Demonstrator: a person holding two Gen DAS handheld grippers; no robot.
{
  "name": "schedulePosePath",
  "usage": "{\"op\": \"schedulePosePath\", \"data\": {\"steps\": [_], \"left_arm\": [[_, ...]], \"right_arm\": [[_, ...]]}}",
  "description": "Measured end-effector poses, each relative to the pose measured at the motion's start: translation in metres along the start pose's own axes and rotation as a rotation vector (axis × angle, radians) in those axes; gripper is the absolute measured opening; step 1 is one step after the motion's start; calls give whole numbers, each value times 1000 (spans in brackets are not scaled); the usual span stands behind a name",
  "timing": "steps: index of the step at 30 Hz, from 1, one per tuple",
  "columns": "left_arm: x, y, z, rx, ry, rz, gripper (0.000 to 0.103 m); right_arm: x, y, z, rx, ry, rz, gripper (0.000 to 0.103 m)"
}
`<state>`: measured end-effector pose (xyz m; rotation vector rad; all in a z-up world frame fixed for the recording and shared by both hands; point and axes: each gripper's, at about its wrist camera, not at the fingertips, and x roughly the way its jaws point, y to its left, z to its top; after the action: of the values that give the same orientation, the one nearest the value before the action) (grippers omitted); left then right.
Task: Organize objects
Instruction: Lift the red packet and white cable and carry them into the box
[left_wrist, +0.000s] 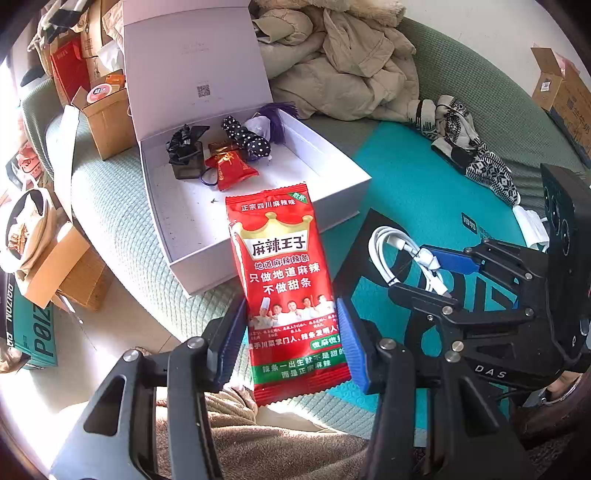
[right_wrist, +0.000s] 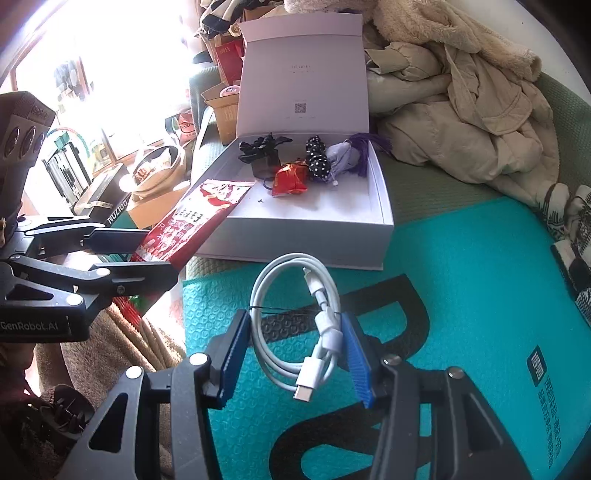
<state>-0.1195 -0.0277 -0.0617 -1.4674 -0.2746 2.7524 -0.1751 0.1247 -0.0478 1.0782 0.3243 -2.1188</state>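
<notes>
My left gripper is shut on a red snack packet, held above the sofa with its top over the near edge of the open white box. The packet also shows in the right wrist view. My right gripper is shut on a coiled white charging cable, held above the teal mat. The box holds a small red pouch, a black bow item, a polka-dot piece and a purple tassel.
A pile of beige coats lies behind the box on the green sofa. A patterned scarf lies on the right. Cardboard boxes and bags crowd the left side. A brown blanket lies below my left gripper.
</notes>
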Motion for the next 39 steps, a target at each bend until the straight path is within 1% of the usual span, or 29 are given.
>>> {"op": "schedulePosePath", "data": {"steps": [5, 10, 13, 22, 29, 39], "left_arm": [[-3, 23, 19, -3, -5, -10, 47], [0, 41, 40, 14, -8, -18, 47], [4, 49, 53, 14, -3, -26, 47], [12, 67, 88, 34, -16, -18, 47], [27, 77, 105, 30, -6, -14, 47], [59, 89, 119, 15, 26, -12, 47]], "right_arm": [[11, 5, 23, 15, -3, 13, 51], [21, 7, 42, 28, -14, 8, 51], [26, 7, 52, 34, -26, 6, 50], [36, 9, 78, 25, -45, -1, 50], [44, 0, 95, 34, -54, -21, 50], [76, -16, 109, 45, -26, -23, 50]]}}
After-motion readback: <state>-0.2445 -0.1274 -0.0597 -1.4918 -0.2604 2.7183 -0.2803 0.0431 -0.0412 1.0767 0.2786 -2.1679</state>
